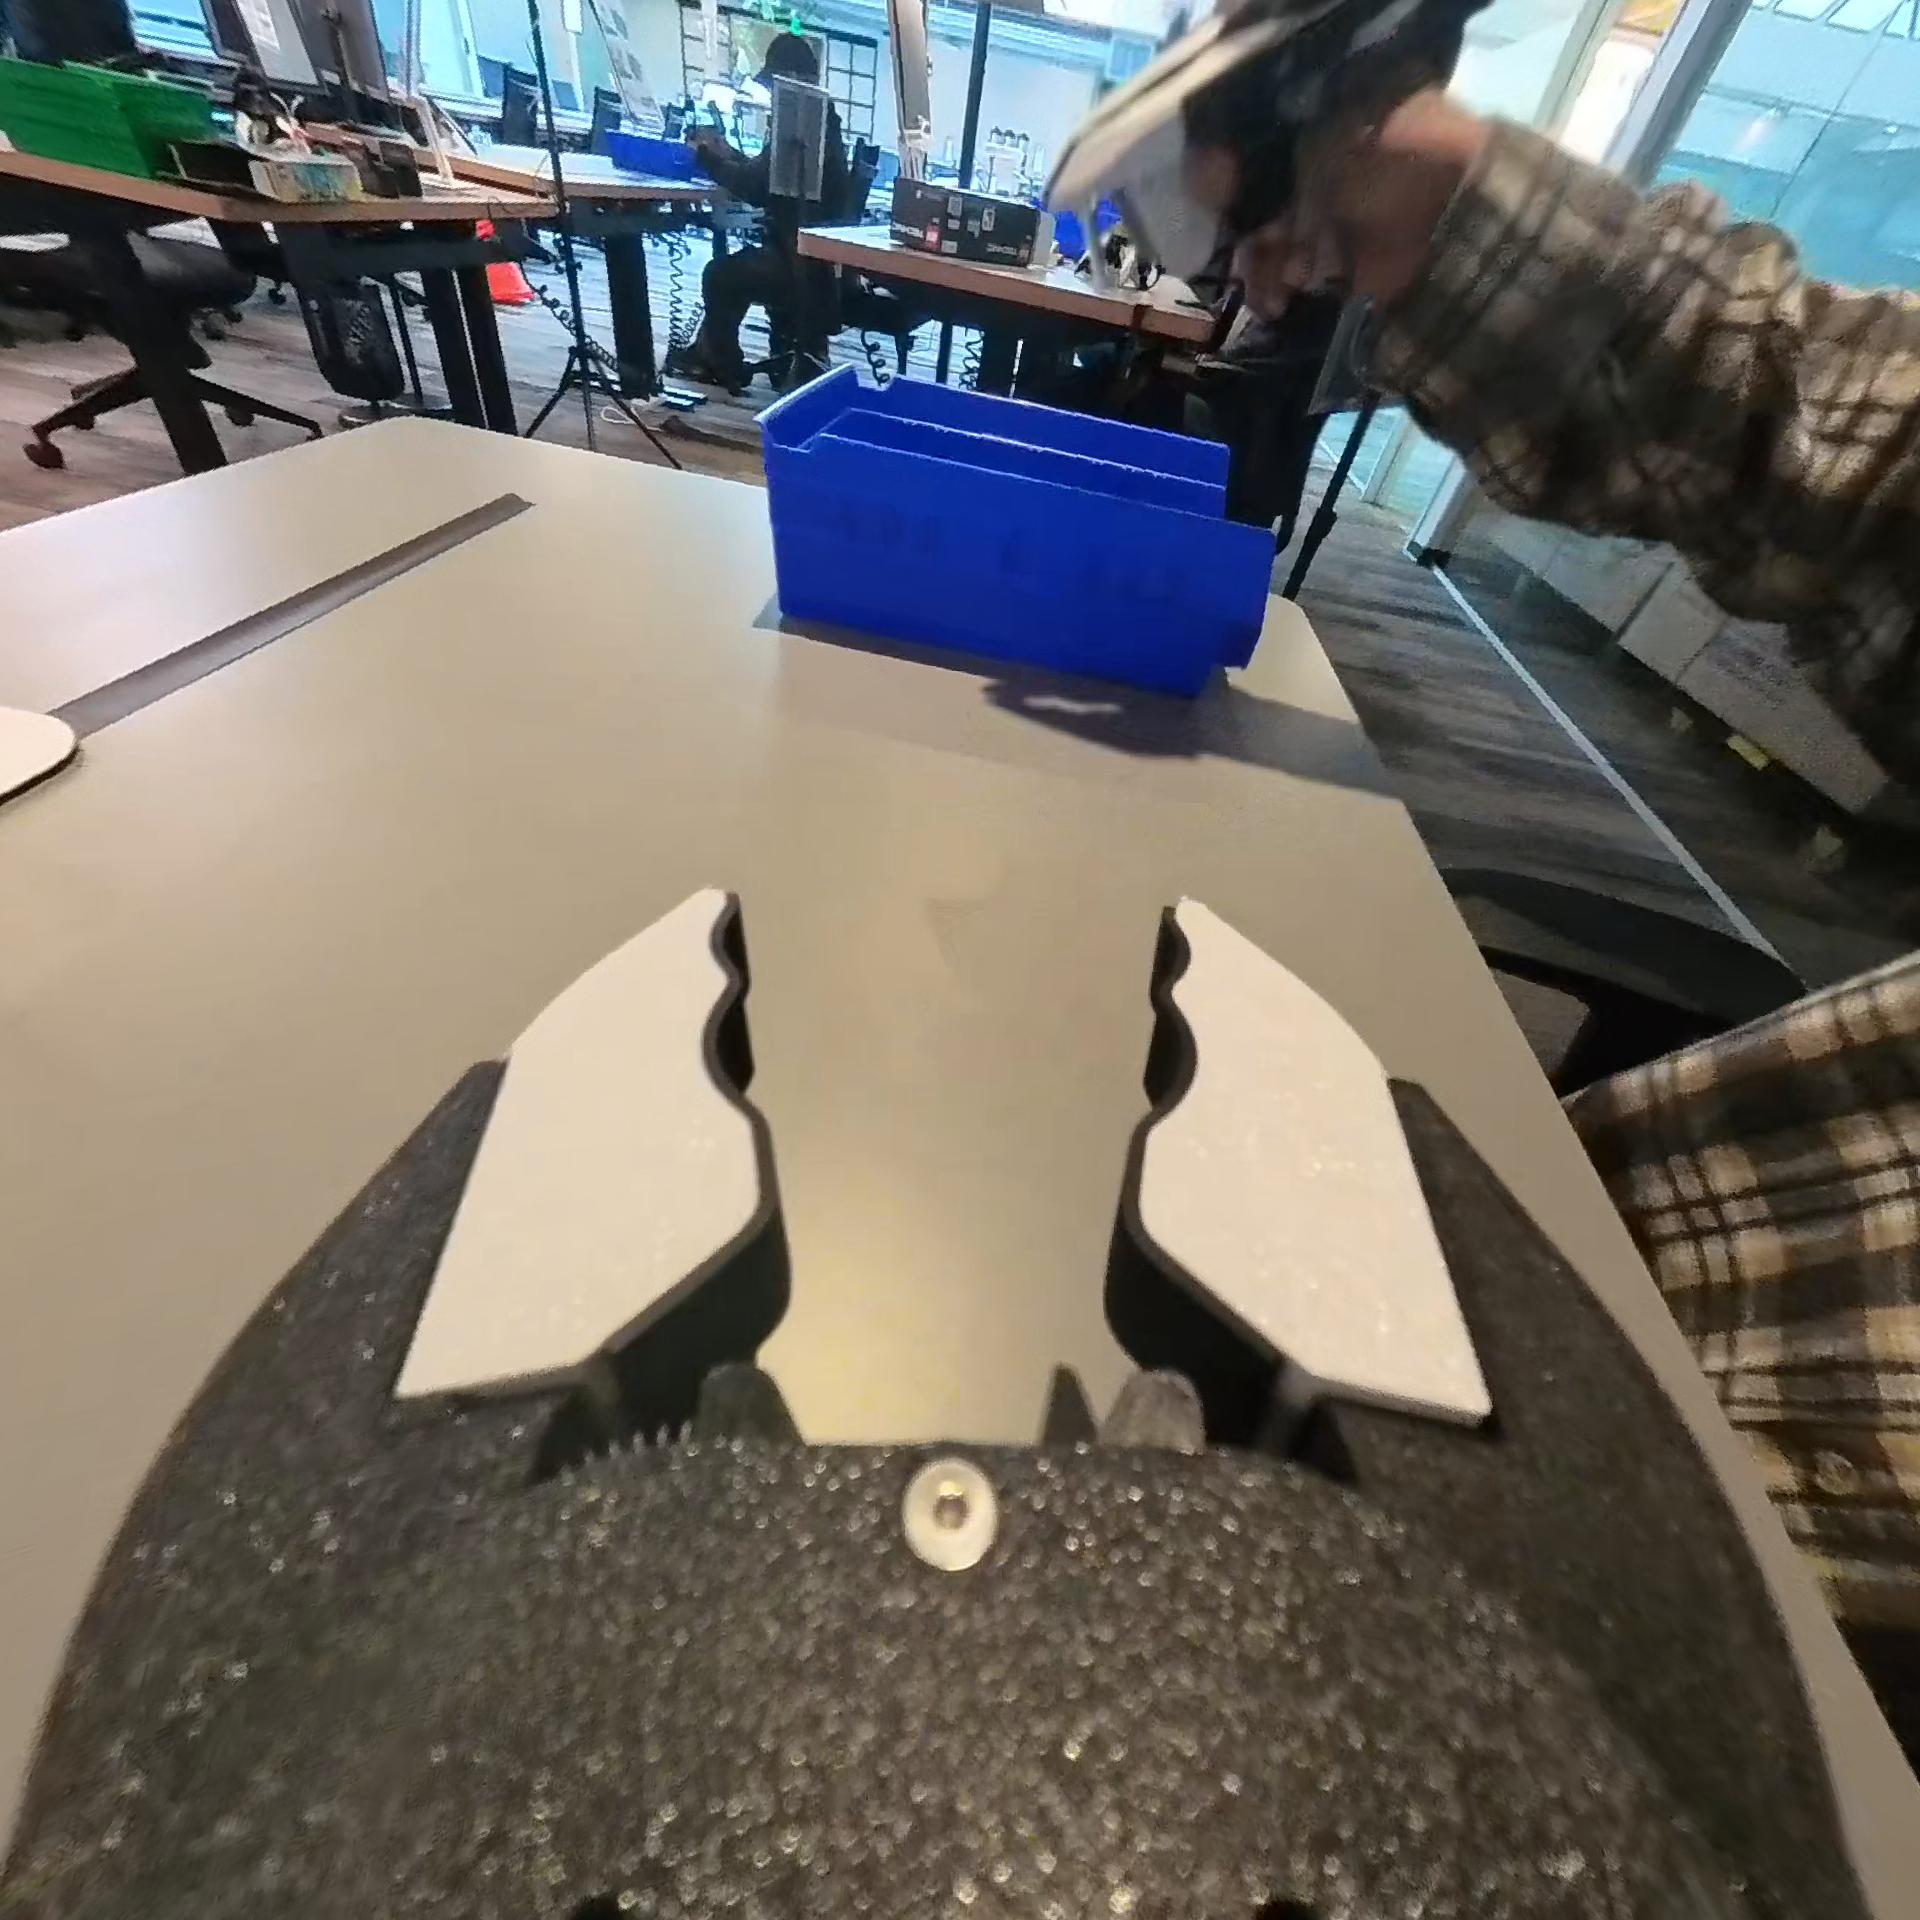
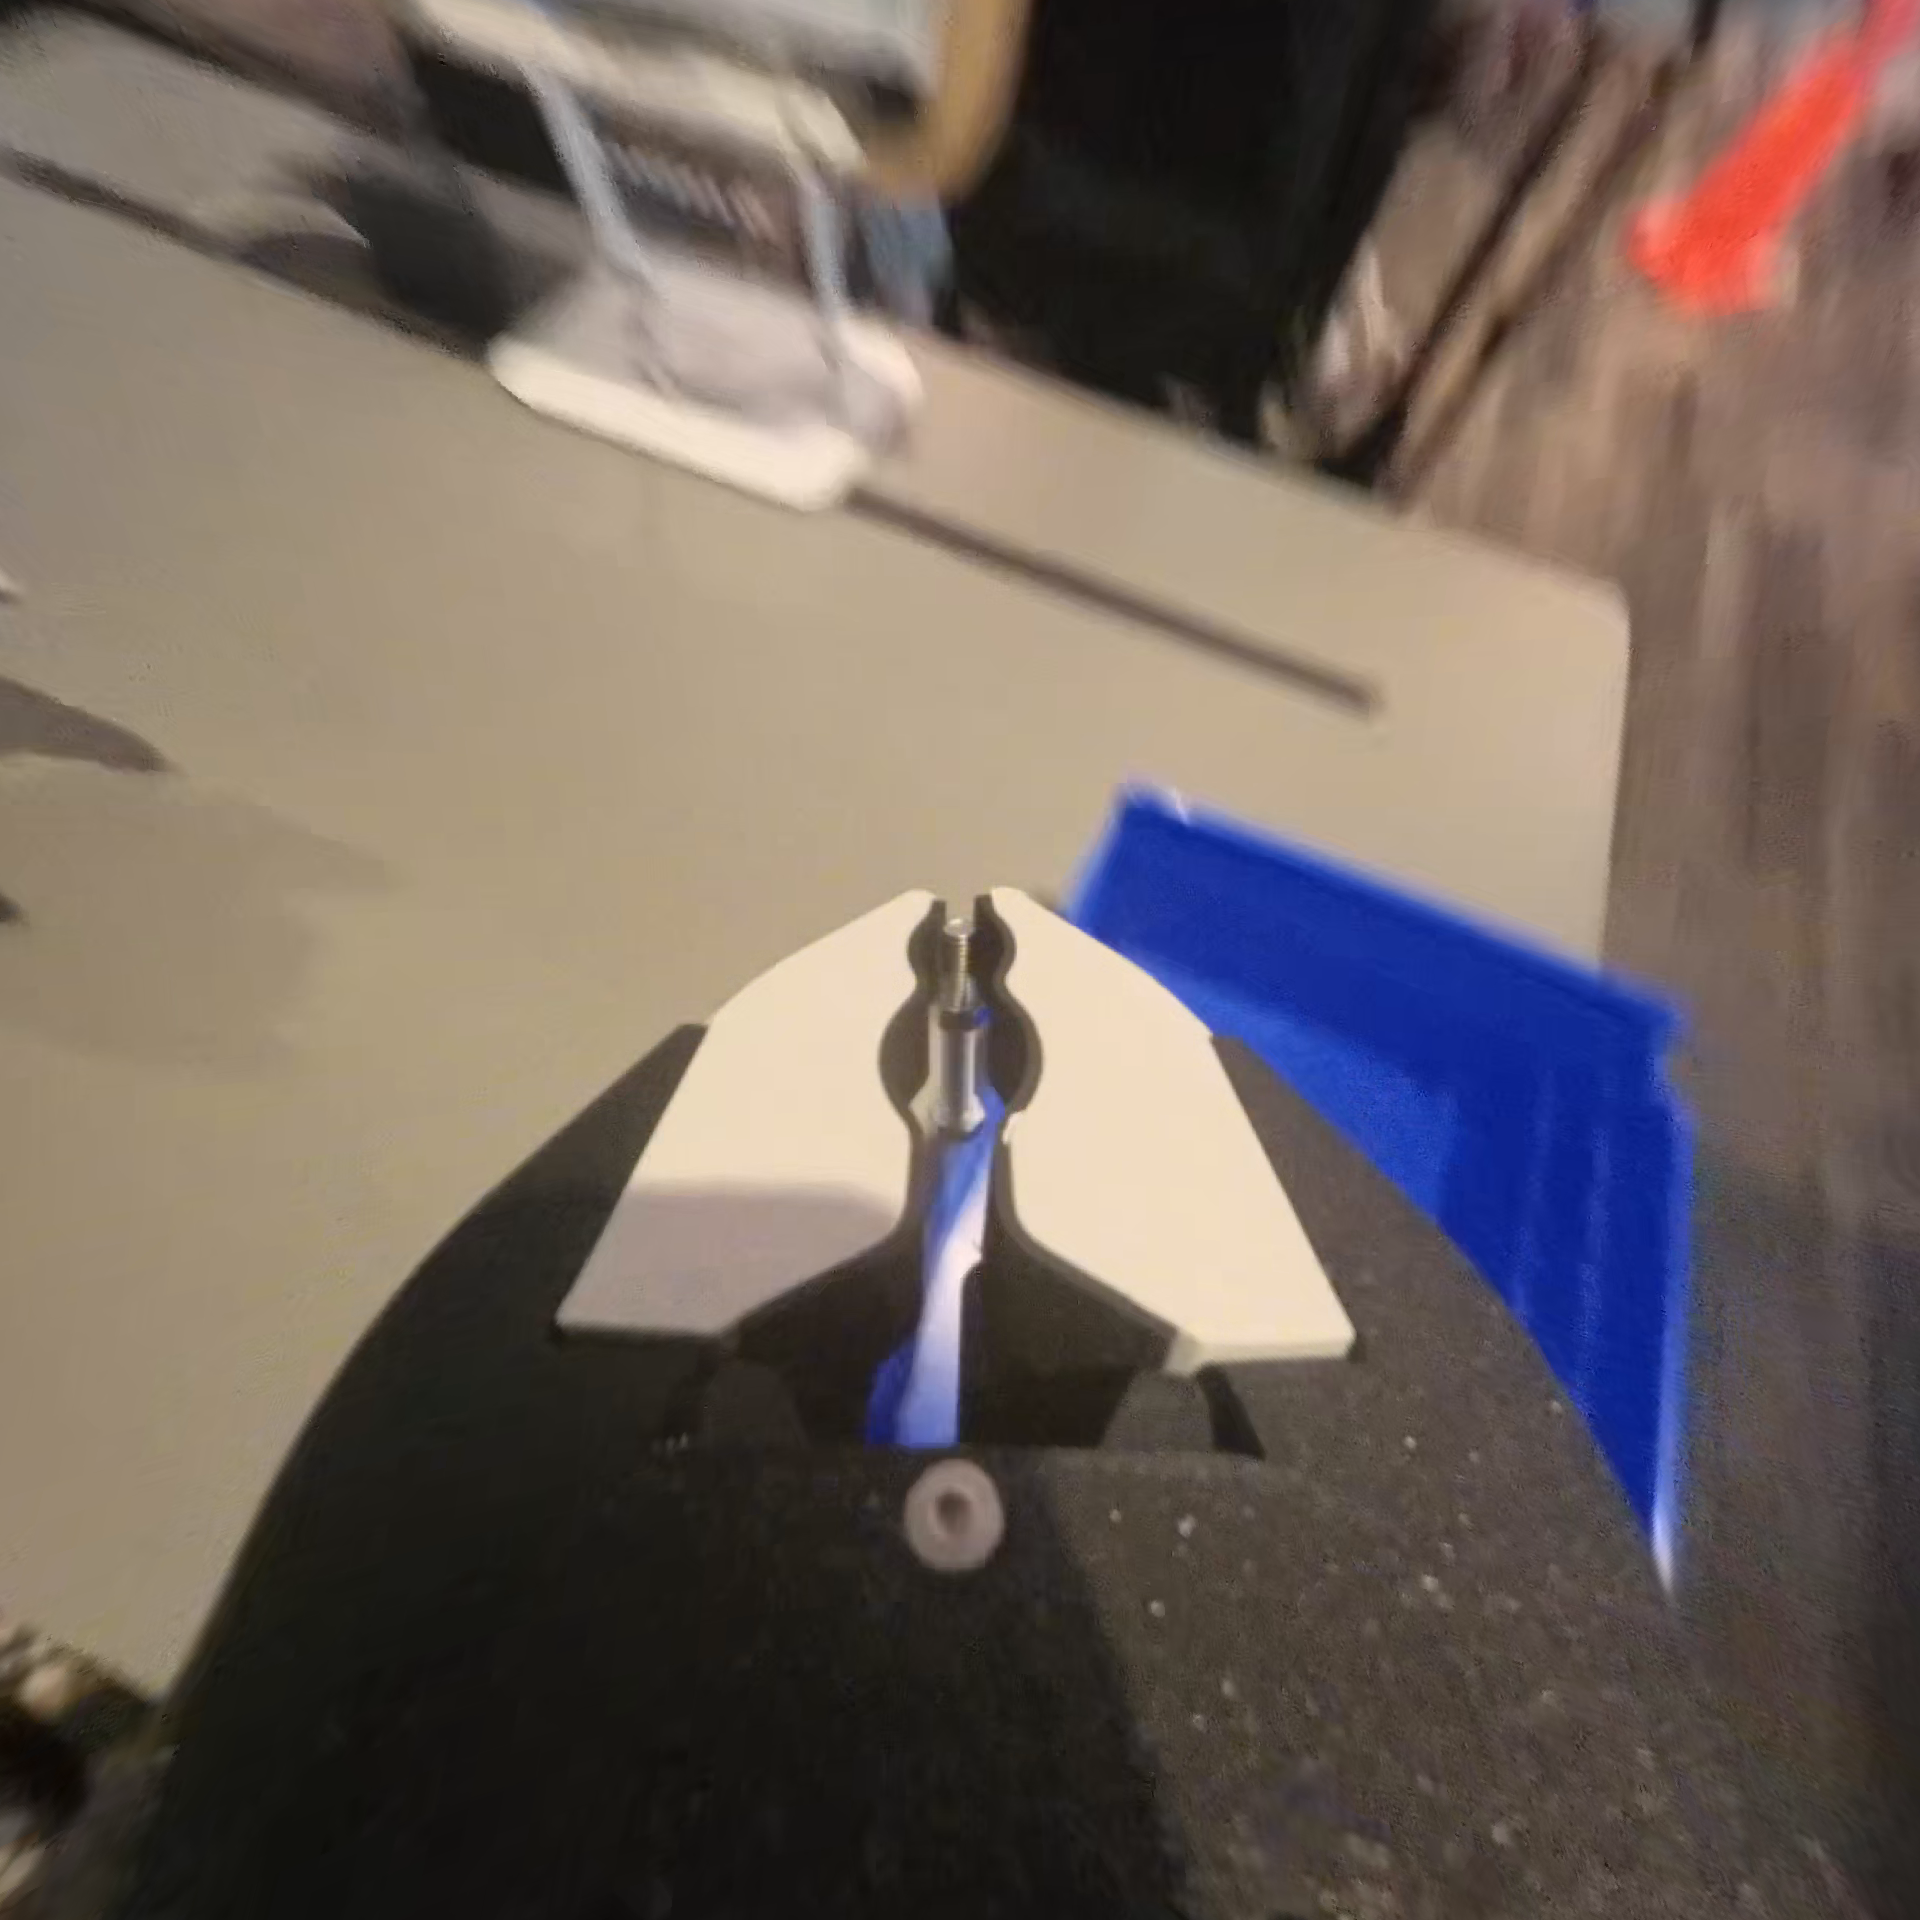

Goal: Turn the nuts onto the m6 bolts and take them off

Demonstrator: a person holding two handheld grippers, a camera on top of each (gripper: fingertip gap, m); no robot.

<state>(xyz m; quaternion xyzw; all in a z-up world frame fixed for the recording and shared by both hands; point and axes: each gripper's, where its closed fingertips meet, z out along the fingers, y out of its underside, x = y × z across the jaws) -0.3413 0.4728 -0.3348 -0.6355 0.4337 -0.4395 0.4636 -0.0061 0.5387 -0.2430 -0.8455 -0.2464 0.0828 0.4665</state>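
In the right wrist view my right gripper (image 2: 961, 914) is shut on a silver bolt (image 2: 957, 1023). The bolt lies lengthwise between the pads, its threaded end pointing forward at the fingertips. The gripper is above the grey table (image 2: 468, 779), just left of the blue bin (image 2: 1403, 1060). This view is motion-blurred. In the left wrist view my left gripper (image 1: 951, 920) is open, its jaws wide apart over the bare table (image 1: 520, 831), with nothing between the pads. The right gripper (image 1: 1174, 145) shows blurred, high above the blue bin (image 1: 1018, 561). No nut is visible.
A person's plaid sleeve (image 1: 1662, 416) reaches over the table's right edge. A dark slot (image 1: 291, 613) runs along the table's left part. A white stand base (image 2: 675, 416) sits on the table's far side. Office desks and chairs stand beyond. The left gripper's tips are roughly 35 cm from the right gripper's.
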